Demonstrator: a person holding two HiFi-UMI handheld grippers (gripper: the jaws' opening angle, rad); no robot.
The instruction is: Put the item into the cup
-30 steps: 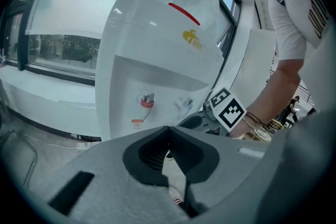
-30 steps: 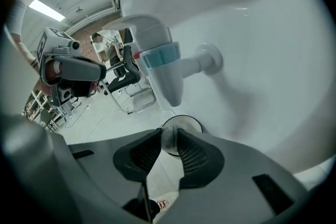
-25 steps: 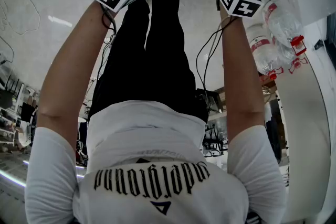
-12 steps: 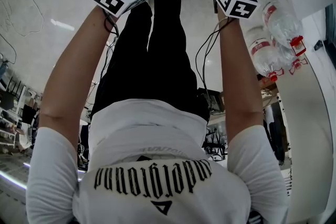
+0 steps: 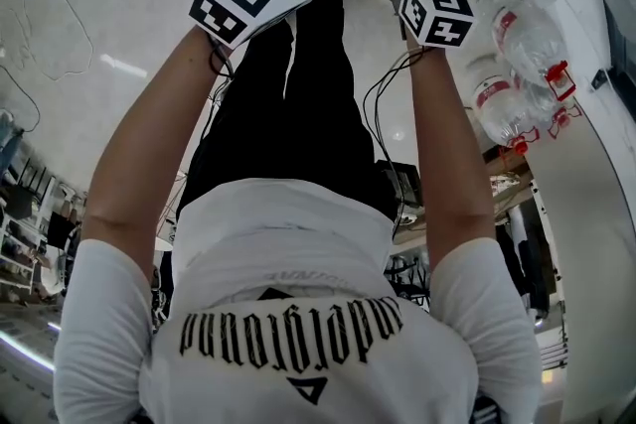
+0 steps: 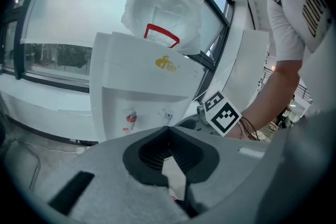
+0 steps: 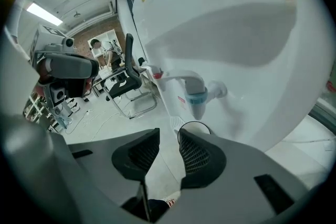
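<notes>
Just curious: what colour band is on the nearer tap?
Light blue; the tap shows best in right gripper view.

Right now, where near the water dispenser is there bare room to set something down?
Bare floor lies between the dispenser and the office chair. Under the blue tap it is crowded: the cup stands there, close beyond the right gripper.

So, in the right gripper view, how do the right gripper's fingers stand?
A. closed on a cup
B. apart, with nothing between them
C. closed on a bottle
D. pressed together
B: the right gripper has a clear gap between its fingers, and only the floor shows through it.
</notes>
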